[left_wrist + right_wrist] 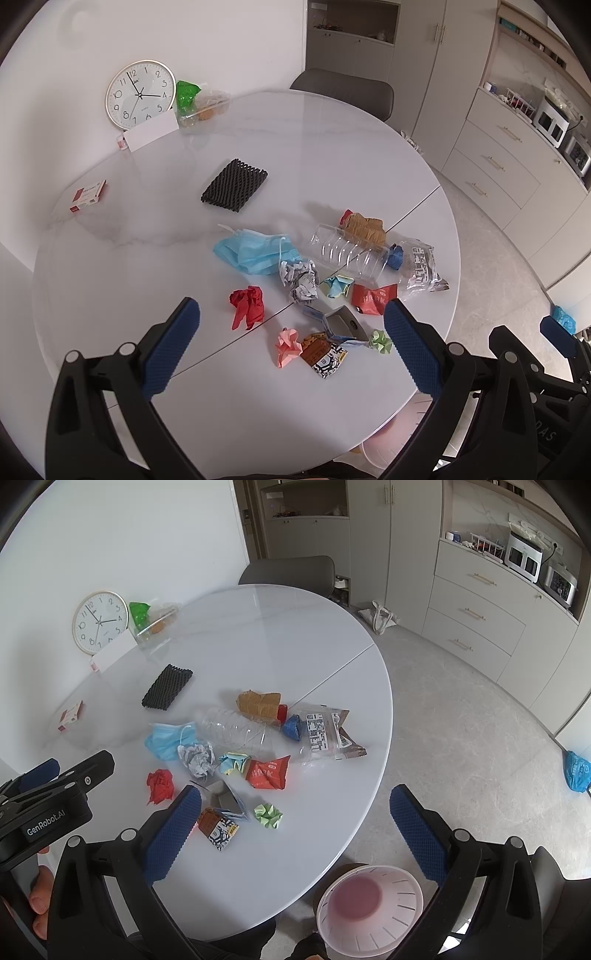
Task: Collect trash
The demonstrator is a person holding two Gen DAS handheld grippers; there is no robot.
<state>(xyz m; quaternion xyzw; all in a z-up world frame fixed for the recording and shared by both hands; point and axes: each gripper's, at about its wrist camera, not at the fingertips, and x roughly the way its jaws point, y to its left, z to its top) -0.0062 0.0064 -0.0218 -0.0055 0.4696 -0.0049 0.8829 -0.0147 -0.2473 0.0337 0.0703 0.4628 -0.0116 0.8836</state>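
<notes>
My left hand-held gripper [291, 332] hangs spread wide and empty over the near edge of the round white worktop [258, 155]; my right hand-held gripper [295, 823] is just as wide apart and holds nothing, above the worktop's rim and the pink bin [369, 908] standing on the floor just beside it. The trash lies scattered on the near half of the worktop: a pink paper wad [288, 347] touching a printed carton scrap [324, 355], a small open box [338, 325], a green paper wad [382, 340], a red crumpled paper [248, 304], a grey newsprint ball [300, 278], a blue face mask [255, 251], a clear plastic bottle [347, 254] and a red wrapper [373, 298]. Farther back, a black foam net [234, 184] lies apart, and a clock [141, 94] leans on the wall.
</notes>
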